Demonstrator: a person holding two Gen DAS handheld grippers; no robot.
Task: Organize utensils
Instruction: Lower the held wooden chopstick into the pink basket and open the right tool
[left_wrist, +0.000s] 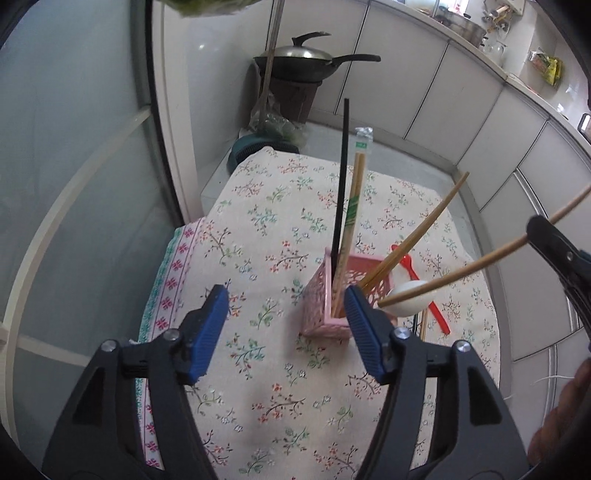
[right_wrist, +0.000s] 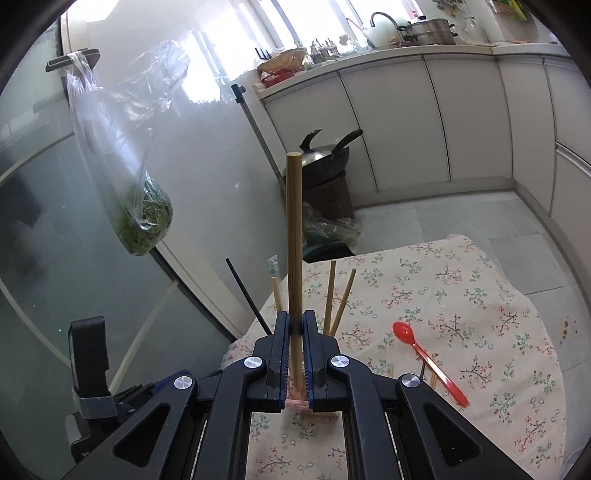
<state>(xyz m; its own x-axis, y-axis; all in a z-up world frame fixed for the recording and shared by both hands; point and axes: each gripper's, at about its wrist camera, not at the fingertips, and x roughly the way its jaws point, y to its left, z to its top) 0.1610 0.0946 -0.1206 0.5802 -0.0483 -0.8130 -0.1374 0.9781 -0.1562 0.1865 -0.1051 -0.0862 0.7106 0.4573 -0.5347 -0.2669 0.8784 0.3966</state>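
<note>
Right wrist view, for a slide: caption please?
Right gripper shut on a chopstick above the pink holder; red spoon on the cloth.

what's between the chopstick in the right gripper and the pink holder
Nothing solid blocks it. The wooden chopstick in the right gripper has its tip near the pink holder, but over the white spoon; chopsticks already inside lean across the opening.

A small kitchen in daylight, with white cabinets and a frosted glass door.

Beyond the jaws, a lidded wok (right_wrist: 325, 155) sits on a dark stand in the corner, and white cabinets (right_wrist: 424, 122) run to the right of it under a counter (right_wrist: 406, 50) with pots. To the left of the jaws is a frosted glass door (left_wrist: 74, 166), where a plastic bag of greens (right_wrist: 144, 218) hangs. The floor (right_wrist: 424, 218) is pale grey tile. Bright light enters from a window (right_wrist: 295, 22) above the counter.
</note>
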